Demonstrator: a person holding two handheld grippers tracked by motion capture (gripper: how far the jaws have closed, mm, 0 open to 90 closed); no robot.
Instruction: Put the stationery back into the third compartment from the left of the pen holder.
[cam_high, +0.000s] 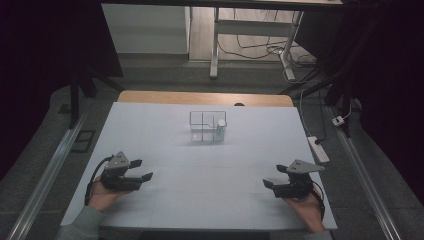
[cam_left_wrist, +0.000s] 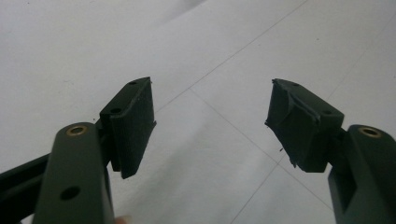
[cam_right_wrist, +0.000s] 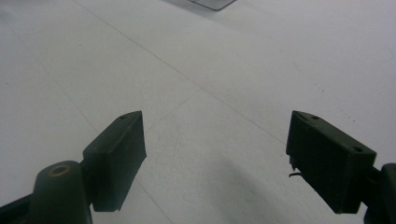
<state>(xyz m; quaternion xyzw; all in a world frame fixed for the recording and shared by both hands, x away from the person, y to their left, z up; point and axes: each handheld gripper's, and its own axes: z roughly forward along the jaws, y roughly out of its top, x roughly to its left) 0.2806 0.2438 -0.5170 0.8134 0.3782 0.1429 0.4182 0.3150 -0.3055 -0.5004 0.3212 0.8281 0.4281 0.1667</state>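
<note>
A clear box with dividers stands at the middle back of the white table, and a small white bottle is upright in its right part. My left gripper rests low at the front left, held in a hand, jaws wide apart and empty. In the left gripper view its gripper has bare table between the pads. At the front right my right gripper is open too, and the right gripper view shows that gripper with nothing between its jaws. Both grippers are far from the box.
The table's wooden back edge shows behind the white sheet. A power strip lies on the floor at the right, by cables and desk legs beyond. A corner of the box shows in the right gripper view.
</note>
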